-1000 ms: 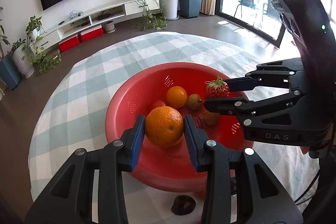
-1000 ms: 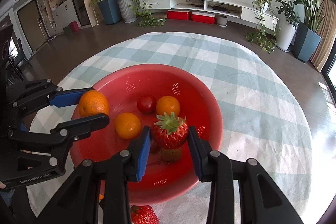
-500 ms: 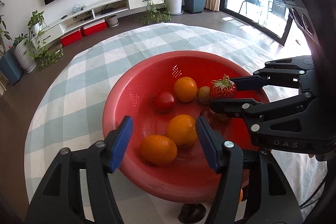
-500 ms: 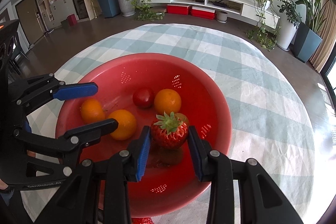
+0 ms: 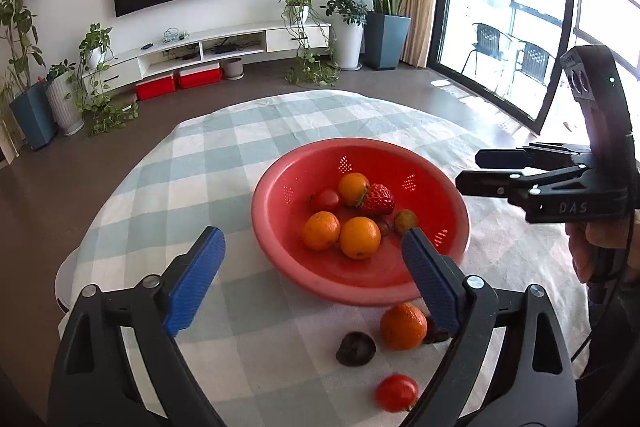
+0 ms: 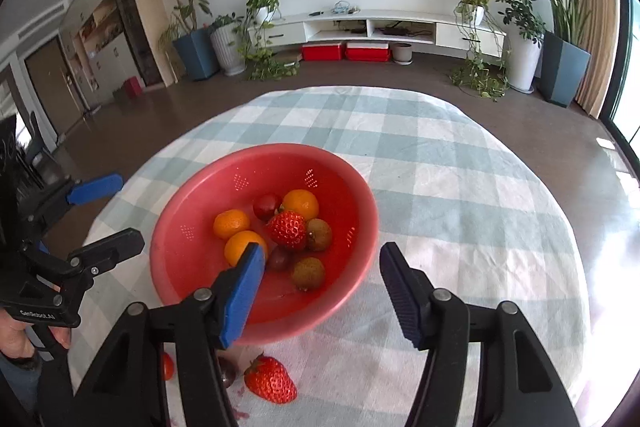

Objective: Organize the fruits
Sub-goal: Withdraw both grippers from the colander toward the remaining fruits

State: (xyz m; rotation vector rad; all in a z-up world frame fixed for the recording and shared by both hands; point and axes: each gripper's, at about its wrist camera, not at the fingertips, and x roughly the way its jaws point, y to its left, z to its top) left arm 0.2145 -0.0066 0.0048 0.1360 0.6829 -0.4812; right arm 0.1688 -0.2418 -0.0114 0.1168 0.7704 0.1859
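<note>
A red bowl [image 5: 264,223] [image 6: 168,267] on the checked cloth holds three oranges, a strawberry [image 5: 378,199] [image 6: 287,229], a tomato, two lychees and a dark grape. My left gripper [image 5: 312,238] [image 6: 116,213] hangs back from the bowl's near side, its jaws opening wide with nothing held. The right gripper [image 6: 322,253] [image 5: 472,171] is also opening, above the bowl's near rim and gripping nothing. Loose on the cloth lie an orange [image 5: 403,325], a dark fruit [image 5: 355,348], a tomato [image 5: 396,392] and a second strawberry [image 6: 271,379].
The round table's edge [image 5: 64,275] is close on the left. Bare cloth [image 6: 460,195] stretches right of and behind the bowl. A hand [image 5: 600,247] grasps the right gripper's handle. Plants, a TV and a low cabinet stand far behind.
The left gripper let go of its orange and the right its strawberry; both fruits now lie in the bowl. Both grippers opened and drew back and up from the bowl.
</note>
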